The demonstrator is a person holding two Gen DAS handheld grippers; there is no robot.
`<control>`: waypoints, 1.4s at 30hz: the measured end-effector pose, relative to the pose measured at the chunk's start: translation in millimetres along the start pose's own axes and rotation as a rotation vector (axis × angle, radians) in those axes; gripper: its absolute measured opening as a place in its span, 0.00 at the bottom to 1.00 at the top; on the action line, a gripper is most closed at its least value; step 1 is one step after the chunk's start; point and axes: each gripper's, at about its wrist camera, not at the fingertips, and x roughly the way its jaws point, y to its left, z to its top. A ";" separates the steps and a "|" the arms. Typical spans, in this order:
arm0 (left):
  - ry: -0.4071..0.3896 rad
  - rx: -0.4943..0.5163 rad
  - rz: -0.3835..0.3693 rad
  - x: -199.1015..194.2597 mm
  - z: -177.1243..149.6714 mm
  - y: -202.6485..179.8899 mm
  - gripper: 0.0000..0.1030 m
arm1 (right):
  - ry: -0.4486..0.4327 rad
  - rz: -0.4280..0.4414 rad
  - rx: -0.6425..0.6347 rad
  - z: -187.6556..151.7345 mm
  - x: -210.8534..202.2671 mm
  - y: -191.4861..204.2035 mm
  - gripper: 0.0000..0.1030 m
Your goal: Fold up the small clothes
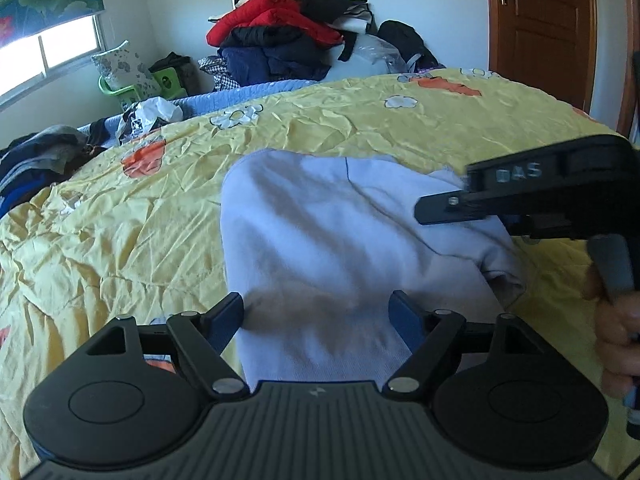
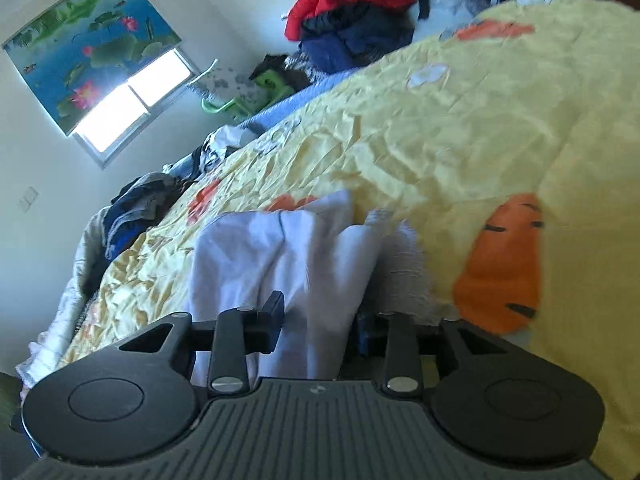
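A pale lavender garment (image 1: 320, 232) lies partly folded on the yellow bedspread (image 1: 120, 220). My left gripper (image 1: 318, 320) hovers over its near edge, jaws wide open, and the cloth runs flat between the fingers without being pinched. My right gripper (image 1: 428, 208) reaches in from the right, over the garment's folded right side, with a hand (image 1: 616, 320) on its grip. In the right wrist view the right gripper (image 2: 318, 320) stands partly open, and a loose fold of the garment (image 2: 280, 248) lies between its fingers, which do not clamp it.
Jackets are piled (image 1: 280, 32) against the far wall beyond the bed. A heap of dark clothes (image 1: 36, 160) sits at the bed's left edge, and a plastic bag (image 1: 152, 114) lies near the blue quilt edge. A wooden door (image 1: 540, 20) stands at the back right.
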 end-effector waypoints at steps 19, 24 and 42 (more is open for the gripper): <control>-0.017 -0.133 -0.004 -17.3 -16.2 38.9 0.81 | -0.029 -0.041 0.014 -31.3 -49.7 -1.5 0.60; 0.045 -0.322 -0.142 -15.2 -30.6 82.2 0.81 | -0.001 -0.015 0.047 -49.9 -65.4 -7.8 0.62; 0.044 -0.437 -0.210 -7.3 -33.3 103.6 0.83 | 0.070 -0.012 -0.224 -89.7 -80.3 37.2 0.28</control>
